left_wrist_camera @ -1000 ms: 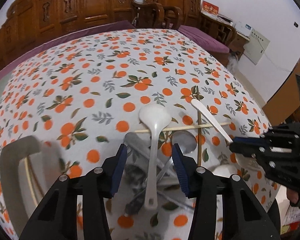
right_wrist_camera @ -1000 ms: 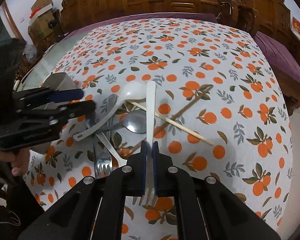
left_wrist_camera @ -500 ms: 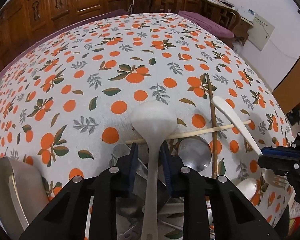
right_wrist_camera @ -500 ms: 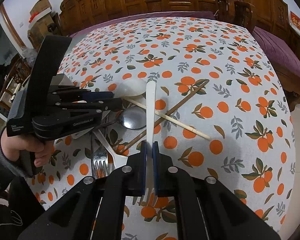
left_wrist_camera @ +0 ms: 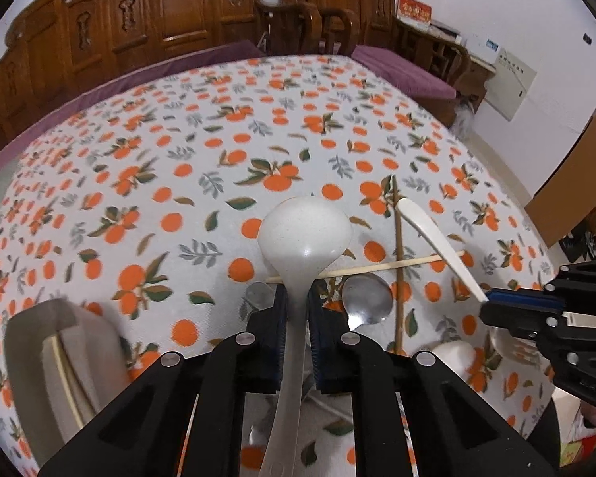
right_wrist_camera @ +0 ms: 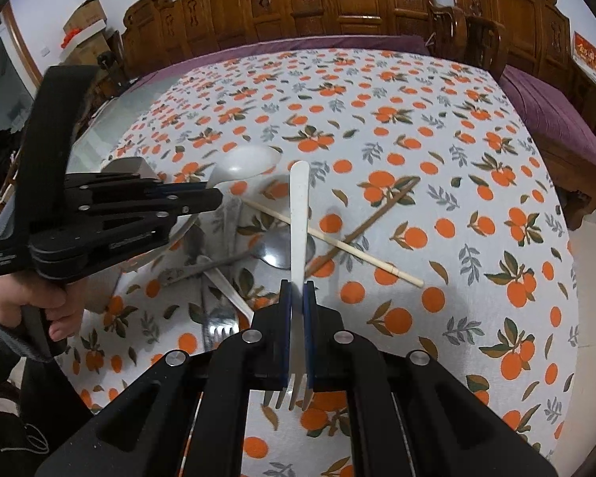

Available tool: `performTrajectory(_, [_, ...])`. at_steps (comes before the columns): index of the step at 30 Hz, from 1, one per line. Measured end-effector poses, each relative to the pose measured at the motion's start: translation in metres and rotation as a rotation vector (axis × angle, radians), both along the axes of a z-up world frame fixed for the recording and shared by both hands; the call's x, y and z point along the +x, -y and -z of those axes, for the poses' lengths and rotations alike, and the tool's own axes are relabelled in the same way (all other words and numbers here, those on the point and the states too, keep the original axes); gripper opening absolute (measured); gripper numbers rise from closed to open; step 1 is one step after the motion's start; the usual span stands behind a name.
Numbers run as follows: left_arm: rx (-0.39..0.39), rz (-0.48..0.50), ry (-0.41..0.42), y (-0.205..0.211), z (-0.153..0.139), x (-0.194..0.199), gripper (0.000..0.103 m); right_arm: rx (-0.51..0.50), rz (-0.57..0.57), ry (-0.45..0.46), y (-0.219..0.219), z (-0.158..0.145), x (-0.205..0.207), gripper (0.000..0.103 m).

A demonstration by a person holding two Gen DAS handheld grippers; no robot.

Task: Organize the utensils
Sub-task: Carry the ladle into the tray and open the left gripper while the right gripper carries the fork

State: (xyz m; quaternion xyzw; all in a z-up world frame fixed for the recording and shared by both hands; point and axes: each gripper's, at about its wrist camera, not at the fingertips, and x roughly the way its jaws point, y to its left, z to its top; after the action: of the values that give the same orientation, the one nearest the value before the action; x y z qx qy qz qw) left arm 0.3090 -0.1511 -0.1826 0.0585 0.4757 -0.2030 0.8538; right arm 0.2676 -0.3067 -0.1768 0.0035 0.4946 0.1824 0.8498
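Utensils lie jumbled near the bottom middle of both views, on a table (left_wrist_camera: 147, 167) covered by a white cloth printed with oranges and leaves. Nearest in the left wrist view, the left tool (left_wrist_camera: 296, 318) is closing its blue pads on the handle of a white speckled plastic ladle-shaped spoon (left_wrist_camera: 304, 230), whose round bowl stands just above the pads at frame centre. Nearest in the right wrist view, the right tool (right_wrist_camera: 297, 310) is pressed together on a white plastic fork (right_wrist_camera: 299, 214); its tines poke out below the pads and its handle runs up toward mid-frame.

Just beyond, a shiny metal spoon (left_wrist_camera: 367, 298) lies right of the ladle-shaped spoon. A pale wooden chopstick (left_wrist_camera: 397, 265) runs across under it, crossed by a darker brown chopstick (left_wrist_camera: 395, 238) that stands nearly upright in the left view. A metal fork (right_wrist_camera: 218, 324) shows at lower left of the right view, beside a white plastic handle.

At the lower left of the left view sits a grey open container (left_wrist_camera: 31, 342) with a thin stick inside. In the right view a hand (right_wrist_camera: 24, 298) at the left edge grips the left tool's handle.

Carved brown wooden chairs (left_wrist_camera: 178, 12) line the top of both frames.
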Motion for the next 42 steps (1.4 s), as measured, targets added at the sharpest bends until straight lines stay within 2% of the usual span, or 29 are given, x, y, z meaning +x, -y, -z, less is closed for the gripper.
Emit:
performTrajectory(8, [-0.020, -0.028, 0.068, -0.024, -0.042, -0.025, 0.009, 0.003, -0.017, 0.050, -0.021, -0.028, -0.013, 0.007])
performTrajectory(20, [-0.025, -0.095, 0.102, -0.076, -0.066, -0.055, 0.009, 0.023, -0.045, 0.075, -0.057, -0.044, -0.030, 0.007])
performTrajectory(31, [-0.041, -0.178, 0.084, -0.133, -0.058, -0.064, 0.009, 0.037, -0.083, 0.070, -0.093, -0.045, -0.033, 0.007])
performTrajectory(42, [-0.028, -0.275, 0.013, -0.174, -0.020, -0.053, 0.009, 0.039, -0.124, 0.056, -0.120, -0.041, -0.034, 0.007])
